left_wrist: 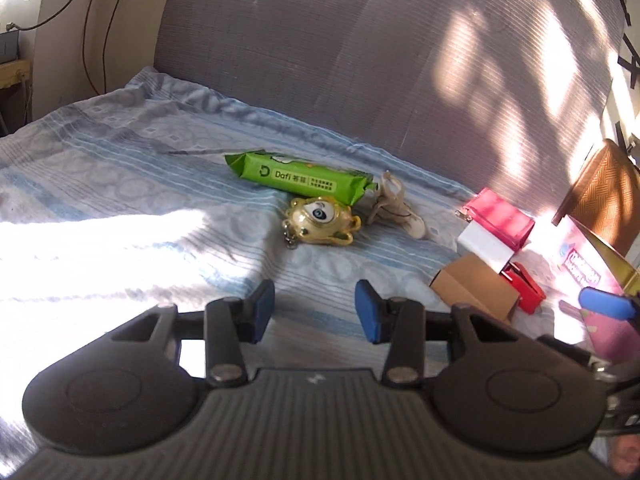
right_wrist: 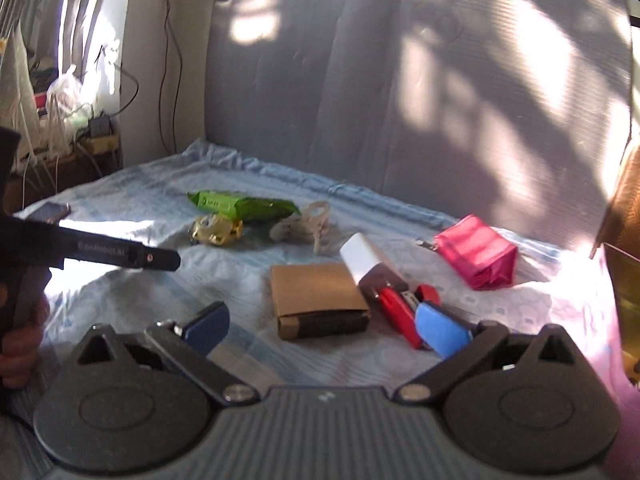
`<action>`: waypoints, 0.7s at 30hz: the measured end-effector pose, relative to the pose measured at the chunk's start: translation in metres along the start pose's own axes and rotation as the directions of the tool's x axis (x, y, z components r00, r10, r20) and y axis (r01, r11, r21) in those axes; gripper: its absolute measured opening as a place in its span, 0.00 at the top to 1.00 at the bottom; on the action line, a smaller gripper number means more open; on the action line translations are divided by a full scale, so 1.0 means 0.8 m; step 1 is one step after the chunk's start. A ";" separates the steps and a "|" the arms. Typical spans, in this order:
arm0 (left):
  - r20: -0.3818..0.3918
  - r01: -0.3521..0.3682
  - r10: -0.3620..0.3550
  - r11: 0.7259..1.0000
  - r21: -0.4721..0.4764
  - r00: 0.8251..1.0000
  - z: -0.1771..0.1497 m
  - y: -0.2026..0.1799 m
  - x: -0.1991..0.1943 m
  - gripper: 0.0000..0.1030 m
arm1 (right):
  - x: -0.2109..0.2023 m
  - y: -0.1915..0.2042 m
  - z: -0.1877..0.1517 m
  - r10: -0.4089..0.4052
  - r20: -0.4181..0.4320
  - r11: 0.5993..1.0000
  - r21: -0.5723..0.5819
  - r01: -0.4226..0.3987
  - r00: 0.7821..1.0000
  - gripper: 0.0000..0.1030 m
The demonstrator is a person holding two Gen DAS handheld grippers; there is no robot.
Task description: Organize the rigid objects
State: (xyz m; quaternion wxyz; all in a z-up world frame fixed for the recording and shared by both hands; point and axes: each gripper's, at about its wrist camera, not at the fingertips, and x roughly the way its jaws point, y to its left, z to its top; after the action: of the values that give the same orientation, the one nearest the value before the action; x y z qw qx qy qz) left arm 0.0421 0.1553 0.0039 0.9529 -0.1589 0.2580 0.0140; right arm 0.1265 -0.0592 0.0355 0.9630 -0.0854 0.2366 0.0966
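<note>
Several small items lie on a blue patterned sheet [left_wrist: 120, 184]. A green wipes pack [left_wrist: 300, 176], a gold one-eyed toy keychain [left_wrist: 320, 220] and a small shoe charm [left_wrist: 396, 208] sit ahead of my left gripper [left_wrist: 316, 310], which is open and empty. To the right are a pink pouch [left_wrist: 500, 212], a white box [left_wrist: 484, 244], a brown cardboard box [left_wrist: 476, 292] and a red stapler [left_wrist: 524, 284]. My right gripper [right_wrist: 324, 328] is wide open; the brown box [right_wrist: 320, 300] lies between its fingers, untouched, with the stapler [right_wrist: 400, 308] beside the right pad.
A grey padded backrest [left_wrist: 360, 60] rises behind the sheet. A pink printed carton [left_wrist: 592, 280] and a brown woven panel [left_wrist: 604, 188] stand at the right edge. A phone [right_wrist: 50, 212] lies at far left; cables and clutter [right_wrist: 80, 120] sit beyond it. A hand [right_wrist: 20, 340] holds the left gripper.
</note>
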 end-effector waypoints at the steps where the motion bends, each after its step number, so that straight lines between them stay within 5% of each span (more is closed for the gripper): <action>1: 0.005 0.007 -0.007 1.000 0.003 1.000 -0.001 -0.001 0.000 0.55 | 0.012 0.003 0.003 -0.003 -0.021 1.000 -0.021 0.003 1.000 0.00; 6: 0.036 0.026 -0.028 0.999 0.036 0.999 -0.004 -0.007 -0.004 0.55 | 0.080 -0.006 0.014 0.012 -0.192 1.000 0.017 -0.009 0.981 0.01; 9: 0.048 0.034 -0.038 0.997 0.071 0.998 -0.005 -0.012 -0.006 0.55 | 0.083 -0.025 0.016 0.097 -0.197 0.988 0.135 -0.070 0.976 0.29; 16: 0.060 0.066 -0.074 0.989 0.131 0.995 -0.009 -0.021 -0.012 0.54 | -0.004 -0.013 -0.024 0.123 -0.186 0.991 0.076 -0.111 0.975 0.30; 21: 0.014 0.073 -0.077 0.981 0.180 0.997 -0.011 -0.036 -0.009 0.54 | -0.097 -0.030 -0.074 0.056 -0.172 0.997 0.054 -0.048 0.984 0.30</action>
State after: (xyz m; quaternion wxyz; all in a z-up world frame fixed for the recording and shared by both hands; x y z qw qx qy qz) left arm 0.0351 0.1261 0.0088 0.9658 -0.0817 0.2422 -0.0437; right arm 0.0384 -0.1058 0.0232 0.9378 -0.0631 0.3238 0.1079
